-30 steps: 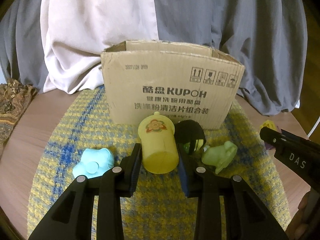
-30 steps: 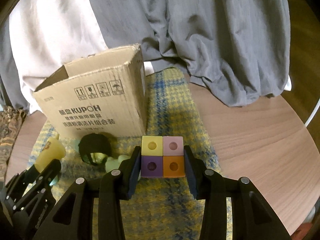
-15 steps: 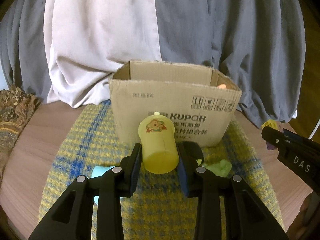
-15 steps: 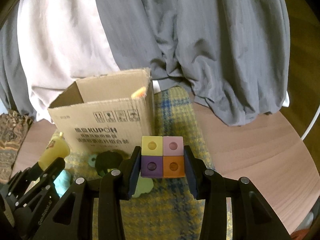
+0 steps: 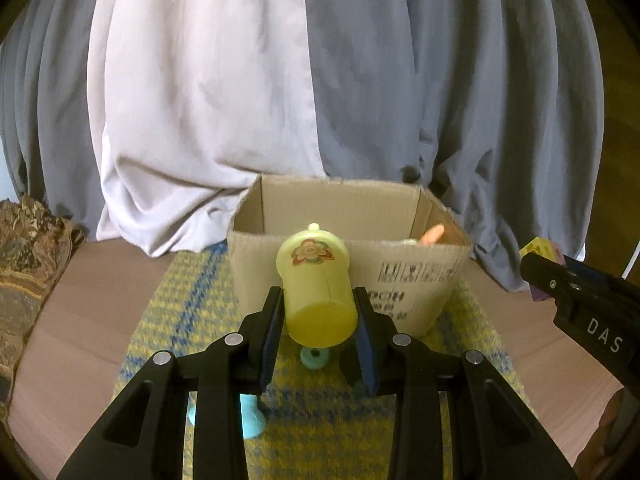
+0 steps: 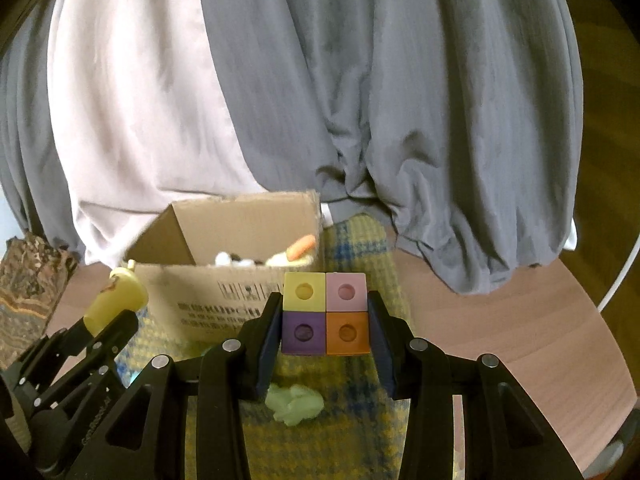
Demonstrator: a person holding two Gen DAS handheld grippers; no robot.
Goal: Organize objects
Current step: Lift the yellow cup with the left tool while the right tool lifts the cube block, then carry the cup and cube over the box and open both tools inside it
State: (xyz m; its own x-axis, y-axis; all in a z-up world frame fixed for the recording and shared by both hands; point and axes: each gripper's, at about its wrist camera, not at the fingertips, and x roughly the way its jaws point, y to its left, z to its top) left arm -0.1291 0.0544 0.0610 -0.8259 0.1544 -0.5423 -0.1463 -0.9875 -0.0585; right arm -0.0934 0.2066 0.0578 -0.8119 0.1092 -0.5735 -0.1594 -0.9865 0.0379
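My left gripper is shut on a yellow toy cup with a flower sticker, held in the air before the open cardboard box. The cup also shows in the right wrist view. My right gripper is shut on a four-colour block cube, held above the mat to the right of the box. The box holds an orange carrot-like toy and several white pieces.
A yellow-and-blue woven mat lies on the round wooden table. On the mat lie a light green toy, a teal ring and a light blue toy. Grey and white drapes hang behind. A patterned cloth lies left.
Both grippers have risen with their objects, so the box's inside now shows. The toys on the mat have dropped below the fingers in both views.
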